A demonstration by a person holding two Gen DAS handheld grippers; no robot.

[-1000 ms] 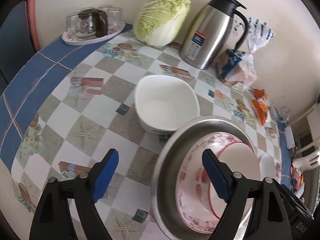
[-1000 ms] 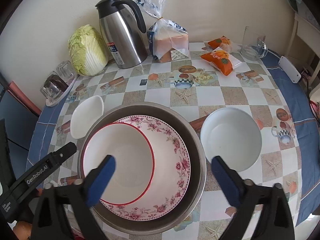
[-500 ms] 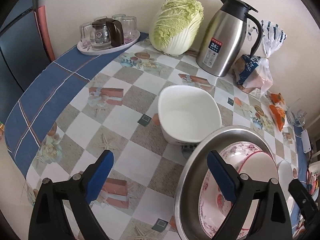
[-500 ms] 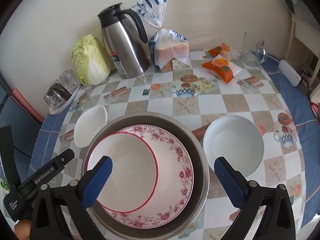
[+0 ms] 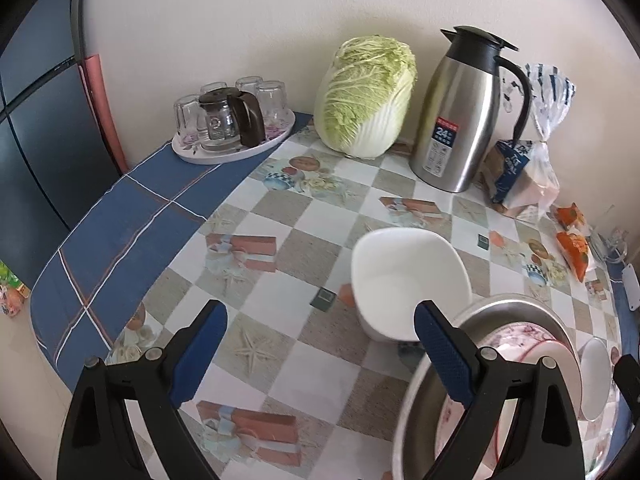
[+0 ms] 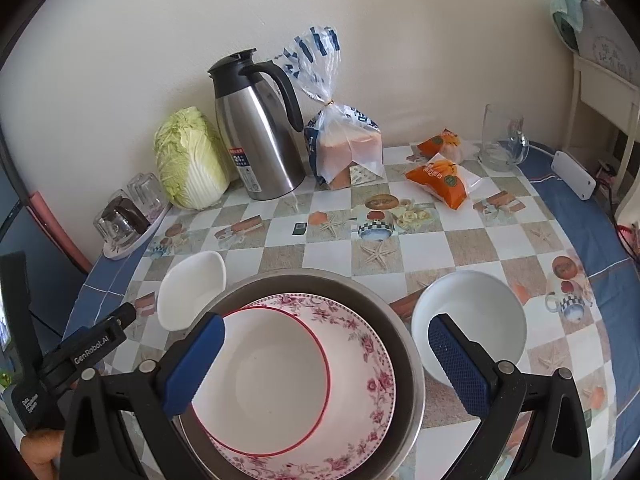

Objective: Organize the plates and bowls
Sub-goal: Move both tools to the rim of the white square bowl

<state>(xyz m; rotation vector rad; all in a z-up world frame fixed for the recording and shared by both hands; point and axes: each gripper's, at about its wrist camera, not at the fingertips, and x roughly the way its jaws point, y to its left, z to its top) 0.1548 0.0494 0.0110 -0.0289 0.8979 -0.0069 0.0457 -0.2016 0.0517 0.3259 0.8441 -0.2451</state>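
A steel basin (image 6: pixel 396 344) sits near the table's front edge and holds a pink floral plate (image 6: pixel 360 360) with a red-rimmed white plate (image 6: pixel 264 380) on top. A squarish white bowl (image 6: pixel 192 288) stands at its left, also in the left wrist view (image 5: pixel 404 280). A round white bowl (image 6: pixel 472 320) stands at its right. My right gripper (image 6: pixel 326 364) is open and empty above the basin. My left gripper (image 5: pixel 320 356) is open and empty above the tablecloth, left of the basin (image 5: pixel 424 380) and in front of the squarish bowl.
Along the wall stand a tray of glasses (image 5: pixel 232 128), a cabbage (image 5: pixel 364 96), a steel thermos jug (image 5: pixel 460 112) and a bread bag (image 6: pixel 344 144). Orange snack packs (image 6: pixel 440 176), a glass pitcher (image 6: pixel 500 140) and a white power strip (image 6: pixel 572 172) lie at right.
My left gripper has pulled back and left, away from the basin, so the basin now sits at its right edge. My right gripper has drawn back slightly. Nothing on the table moved.
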